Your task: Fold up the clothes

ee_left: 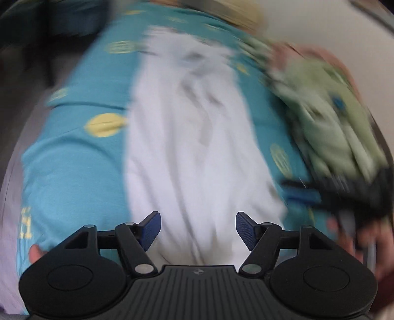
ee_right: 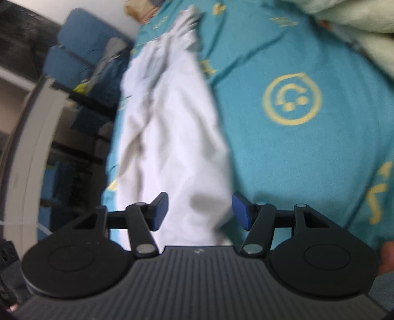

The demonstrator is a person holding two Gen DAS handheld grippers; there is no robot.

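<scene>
A white garment [ee_left: 192, 137] lies stretched lengthwise on a teal bed sheet [ee_left: 73, 172] with yellow round prints. It also shows in the right wrist view [ee_right: 172, 137], wrinkled, running away from me. My left gripper [ee_left: 198, 230] is open and empty, its blue pads just above the garment's near end. My right gripper [ee_right: 200, 211] is open and empty over the garment's near right edge. In the left wrist view the right gripper [ee_left: 344, 194] shows blurred at the right. The left wrist view is motion-blurred.
A pale green blanket [ee_left: 332, 118] is bunched at the right of the bed, also at the top right of the right wrist view [ee_right: 357, 22]. Blue cushions [ee_right: 81, 44] and dark shelving [ee_right: 73, 147] stand beyond the bed's left edge.
</scene>
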